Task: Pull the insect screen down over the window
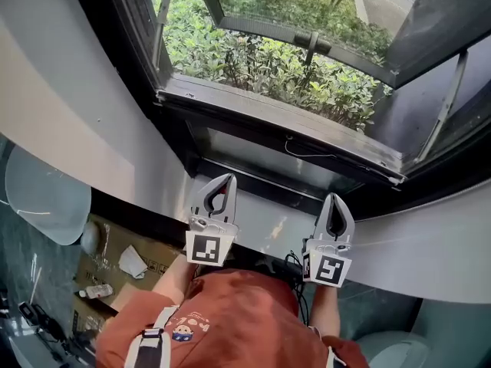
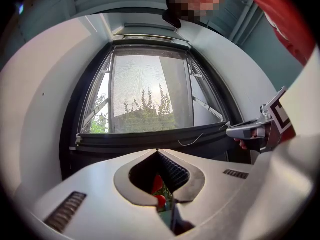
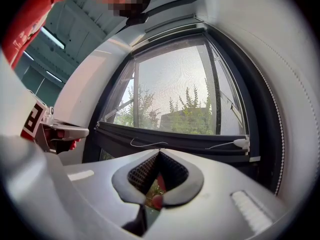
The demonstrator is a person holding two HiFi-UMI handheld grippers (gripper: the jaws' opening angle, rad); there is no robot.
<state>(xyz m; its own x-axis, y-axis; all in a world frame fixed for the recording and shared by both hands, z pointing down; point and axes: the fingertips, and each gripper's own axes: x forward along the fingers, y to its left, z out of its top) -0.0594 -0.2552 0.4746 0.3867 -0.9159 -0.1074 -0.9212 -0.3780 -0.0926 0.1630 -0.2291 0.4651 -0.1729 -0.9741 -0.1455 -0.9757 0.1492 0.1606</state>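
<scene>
Screen: one, mesh spread over the window down to its dark bottom bar. Bar: one, long axis running left to right, ahead of my fingers and apart from both pairs. Left fingers: pressed together, nothing between. Right fingers: likewise together, bare; they look the nearer to the bar. Cord: one, looped on the bar. White tab: one, at its right end.
</scene>
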